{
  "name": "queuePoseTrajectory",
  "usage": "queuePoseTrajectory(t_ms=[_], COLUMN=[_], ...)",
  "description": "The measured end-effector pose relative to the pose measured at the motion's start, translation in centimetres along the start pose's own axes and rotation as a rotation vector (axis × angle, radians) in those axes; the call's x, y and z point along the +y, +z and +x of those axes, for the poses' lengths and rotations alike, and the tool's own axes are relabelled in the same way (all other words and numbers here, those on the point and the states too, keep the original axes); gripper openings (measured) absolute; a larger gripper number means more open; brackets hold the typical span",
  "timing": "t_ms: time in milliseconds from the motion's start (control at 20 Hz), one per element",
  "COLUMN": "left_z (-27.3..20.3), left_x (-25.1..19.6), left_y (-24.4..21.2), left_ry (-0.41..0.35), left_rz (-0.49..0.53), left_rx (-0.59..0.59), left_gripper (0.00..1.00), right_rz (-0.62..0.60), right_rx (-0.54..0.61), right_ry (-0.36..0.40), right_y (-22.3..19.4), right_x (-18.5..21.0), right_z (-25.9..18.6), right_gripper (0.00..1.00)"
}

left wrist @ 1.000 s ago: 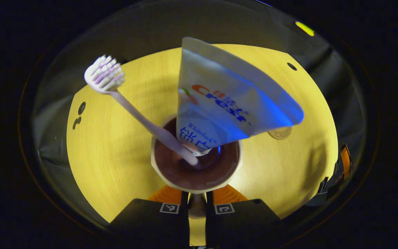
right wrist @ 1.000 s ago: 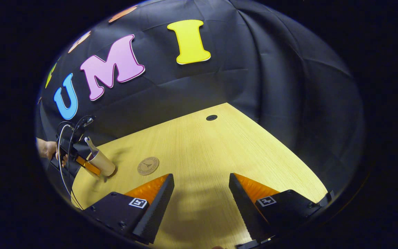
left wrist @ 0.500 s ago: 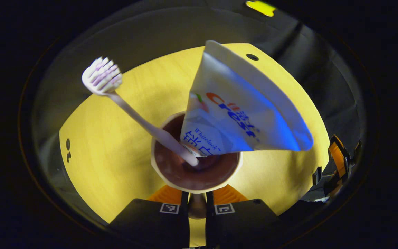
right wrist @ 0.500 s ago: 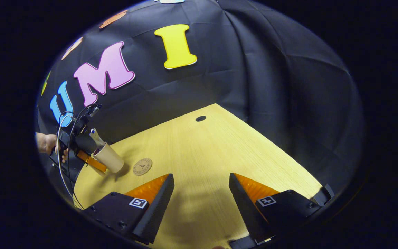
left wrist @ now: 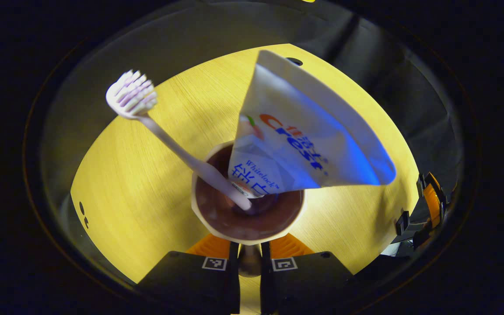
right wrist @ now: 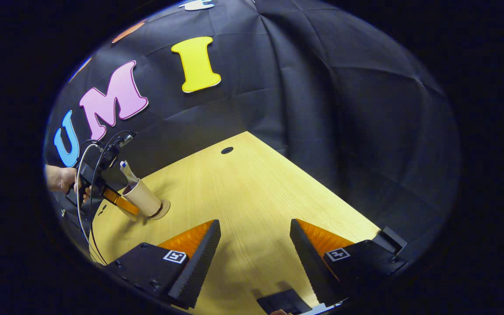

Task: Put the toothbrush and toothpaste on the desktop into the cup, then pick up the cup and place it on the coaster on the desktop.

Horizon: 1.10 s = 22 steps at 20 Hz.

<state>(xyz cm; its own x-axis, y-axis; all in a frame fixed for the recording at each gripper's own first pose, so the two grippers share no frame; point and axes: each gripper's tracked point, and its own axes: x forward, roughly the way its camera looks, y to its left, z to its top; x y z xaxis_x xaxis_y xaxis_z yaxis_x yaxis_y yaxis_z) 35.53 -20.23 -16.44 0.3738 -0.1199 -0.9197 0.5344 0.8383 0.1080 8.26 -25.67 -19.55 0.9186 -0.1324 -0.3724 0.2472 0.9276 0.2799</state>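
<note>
A beige cup [left wrist: 247,210] with a dark inside holds a white toothbrush [left wrist: 131,94], bristles up, and a white and blue toothpaste tube [left wrist: 309,140]. My left gripper [left wrist: 250,251] is shut on the cup's near side. In the right gripper view, the cup [right wrist: 142,199] leans slightly. Its base is over the round brown coaster [right wrist: 164,206], which peeks out on the right. The left gripper [right wrist: 118,200] grips it from the left, and the toothpaste [right wrist: 127,171] sticks out of the top. My right gripper [right wrist: 255,227] is open over bare wood, well to the right of the cup.
The yellow wooden table [right wrist: 252,188] has a round cable hole [right wrist: 226,150] near its back edge. A person's hand [right wrist: 61,179] and cables sit behind the left gripper. A dark flat object [right wrist: 282,301] lies at the near edge. The right gripper [left wrist: 427,205] shows at the table's right side.
My left gripper has carried the cup sideways to the coaster, which now lies under the cup's base. The right gripper stays open and its view has swung to the right.
</note>
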Motion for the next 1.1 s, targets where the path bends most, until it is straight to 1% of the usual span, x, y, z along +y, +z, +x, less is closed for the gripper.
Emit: queuePoseTrajectory(t_ms=[250, 300, 350, 450, 650, 700, 750, 800, 850, 900, 950, 1000, 1100], left_z=[0.8, 1.0, 0.8, 0.7, 0.7, 0.4, 0.2, -0.1, -0.4, -0.9, -1.5, -2.3, -4.5], left_x=[-0.5, -0.5, -0.4, -0.6, -0.4, -0.2, 0.0, 0.1, 0.1, 0.0, 0.2, 0.2, 0.1], left_y=[0.4, 0.6, 0.5, 0.5, 0.9, 0.8, 1.0, 1.1, 1.1, 0.8, 0.6, 0.3, -0.1], left_ry=[0.016, 0.024, 0.033, 0.04, 0.048, 0.059, 0.067, 0.065, 0.063, 0.056, 0.054, 0.043, 0.023], left_rz=[0.025, 0.027, 0.028, 0.027, 0.025, 0.025, 0.021, 0.011, 0.0, -0.014, -0.031, -0.054, -0.106], left_rx=[0.027, 0.031, 0.025, 0.021, 0.014, 0.007, -0.006, -0.02, -0.031, -0.042, -0.058, -0.078, -0.148], left_gripper=[0.23, 0.29, 0.24, 0.25, 0.3, 0.34, 0.35, 0.53, 0.62, 0.82, 0.87, 0.99, 1.0], right_rz=[0.012, 0.013, 0.011, -0.009, -0.026, -0.029, -0.03, -0.027, -0.024, -0.021, -0.022, -0.028, -0.046], right_rx=[0.007, 0.012, 0.014, 0.019, 0.029, 0.035, 0.041, 0.041, 0.041, 0.042, 0.042, 0.039, 0.035], right_ry=[-0.022, -0.02, -0.019, -0.015, 0.017, 0.023, 0.028, 0.033, 0.038, 0.047, 0.055, 0.064, 0.087], right_y=[-0.3, -0.5, -0.6, -0.9, -1.2, -1.4, -1.5, -1.3, -1.1, -1.0, -0.7, -0.5, 0.2], right_x=[-1.0, -1.0, -0.9, -0.6, 0.5, 0.7, 0.9, 1.1, 1.4, 1.8, 2.2, 2.6, 3.6], right_z=[-0.4, -0.4, -0.5, -0.7, -0.9, -0.9, -0.9, -0.9, -1.0, -1.0, -1.0, -1.1, -1.3], right_gripper=[0.98, 0.98, 0.98, 0.98, 0.98, 0.98, 0.98, 0.98, 0.98, 0.98, 0.98, 0.98, 0.98])
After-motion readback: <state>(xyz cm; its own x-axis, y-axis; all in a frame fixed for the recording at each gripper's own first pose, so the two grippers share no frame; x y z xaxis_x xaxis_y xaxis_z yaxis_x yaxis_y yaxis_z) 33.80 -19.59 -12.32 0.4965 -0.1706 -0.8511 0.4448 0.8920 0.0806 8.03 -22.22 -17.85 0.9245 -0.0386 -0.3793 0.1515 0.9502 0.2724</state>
